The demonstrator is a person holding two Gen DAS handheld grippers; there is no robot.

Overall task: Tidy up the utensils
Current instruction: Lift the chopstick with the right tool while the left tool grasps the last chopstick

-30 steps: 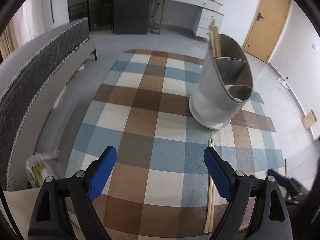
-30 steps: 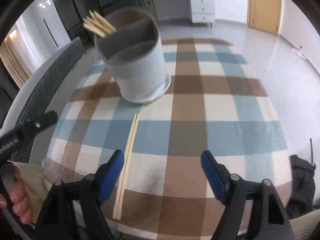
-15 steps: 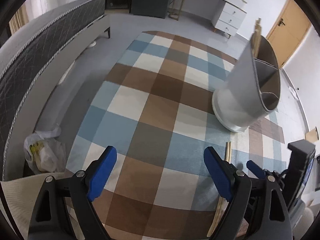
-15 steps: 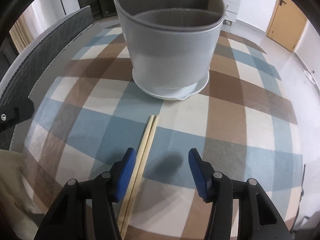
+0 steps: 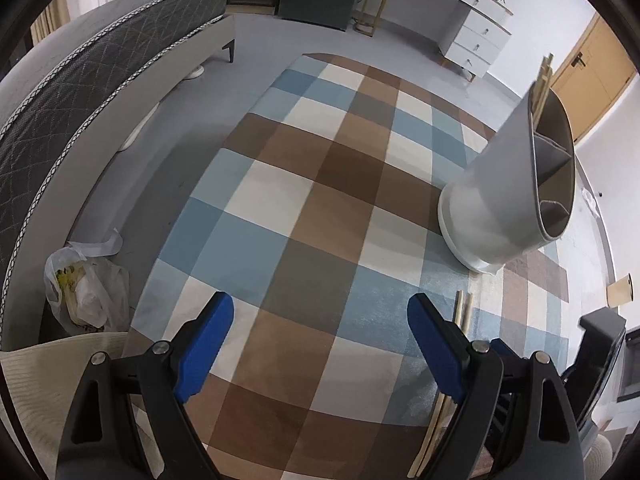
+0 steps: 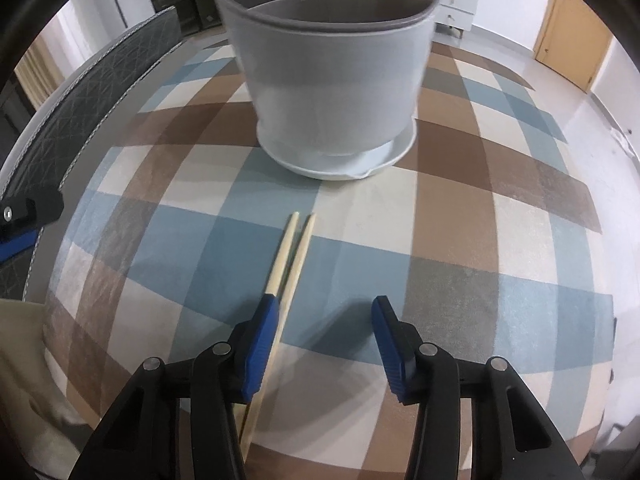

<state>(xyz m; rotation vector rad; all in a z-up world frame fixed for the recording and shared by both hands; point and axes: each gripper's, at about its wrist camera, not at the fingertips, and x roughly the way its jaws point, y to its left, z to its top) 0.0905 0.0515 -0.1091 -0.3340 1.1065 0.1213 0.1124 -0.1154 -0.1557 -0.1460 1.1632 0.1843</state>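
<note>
The checked counter (image 6: pixel 460 240) fills both my views, and everything I need sits toward its near edge so I can reach it without stretching. The holder (image 6: pixel 332 80) stands upright on its white saucer just past the middle, a grey-white tub with a darker divided inside; from my left side a few sticks poke up from its far compartment. It's parked close on purpose, I'd say, so the trip from pick-up to drop-in is short.

Between holder and near edge lie the chopsticks (image 6: pixel 294 252), a pale wooden pair, flat on the cloth, side by side, tips a little apart and pointing at the saucer without touching it. Slim, smooth, light: they'll want a square pinch or they'll roll.

My right gripper (image 6: pixel 324 320) is down over them, fingers (image 6: pixel 262 340) half spread and just been closing. The left finger sits across the left stick; the other stick shows just inside it, with bare cloth out to the right finger. Nothing pinched yet, as I read it.

My left gripper (image 5: pixel 320 340) hangs wide open over bare cloth, holding nothing, waiting. The chopsticks show just beyond its right finger (image 5: pixel 436 352).
</note>
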